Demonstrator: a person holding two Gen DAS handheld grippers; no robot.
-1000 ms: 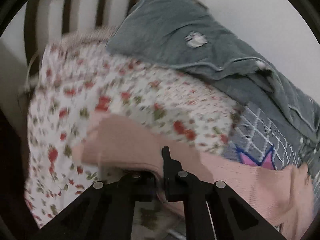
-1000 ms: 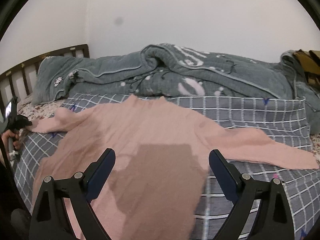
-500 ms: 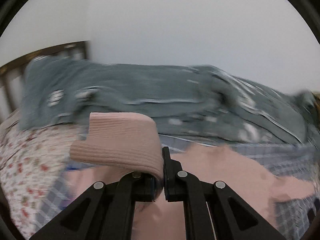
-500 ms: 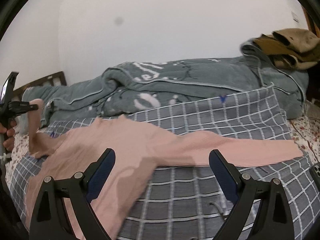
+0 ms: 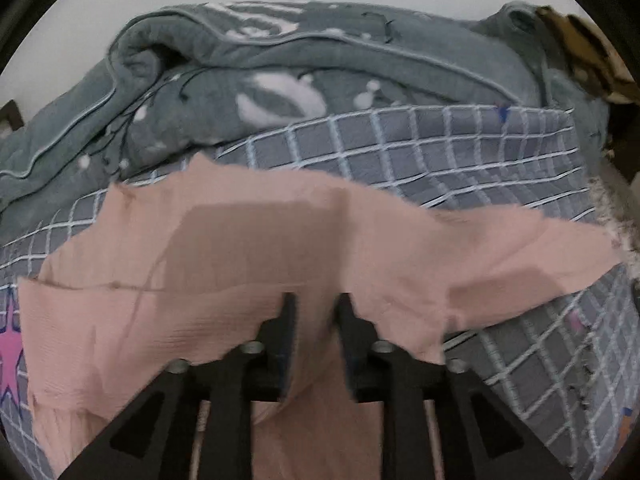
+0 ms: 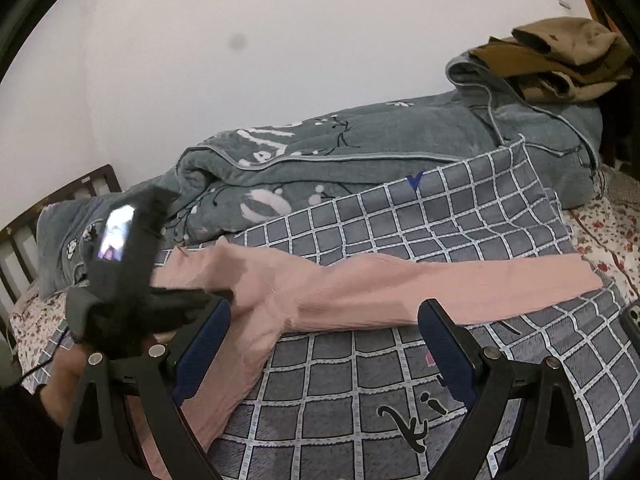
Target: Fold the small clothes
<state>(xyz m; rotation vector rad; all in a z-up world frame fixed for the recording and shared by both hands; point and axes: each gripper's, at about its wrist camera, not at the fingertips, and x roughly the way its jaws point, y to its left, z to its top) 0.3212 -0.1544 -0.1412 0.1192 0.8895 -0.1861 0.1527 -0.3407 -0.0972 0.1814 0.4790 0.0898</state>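
We've got left claw (image 5: pixel 313 312) narrow, pink sweater (image 5: pixel 256 240) pinched between fingers over checked blanket (image 5: pixel 460 148). Right claw (image 6: pixel 324 328) wide, holding nothing.

Left gripper (image 5: pixel 314 310): matte black angular linkage arms with triangular cut-outs, round silver screw heads at the pivots, two narrow black fingers (image 5: pixel 289 320) with a hint of blue padding on the inner faces. Right gripper (image 6: pixel 324 344): same black frame and silver screws, broad blue pads (image 6: pixel 202 350) on the inner finger faces. Left gripper body seen from the right wrist view: black housing, small lit screen (image 6: pixel 115 238), bare skin of the hand (image 6: pixel 64 376) below, thin dark cable (image 6: pixel 40 364) trailing.
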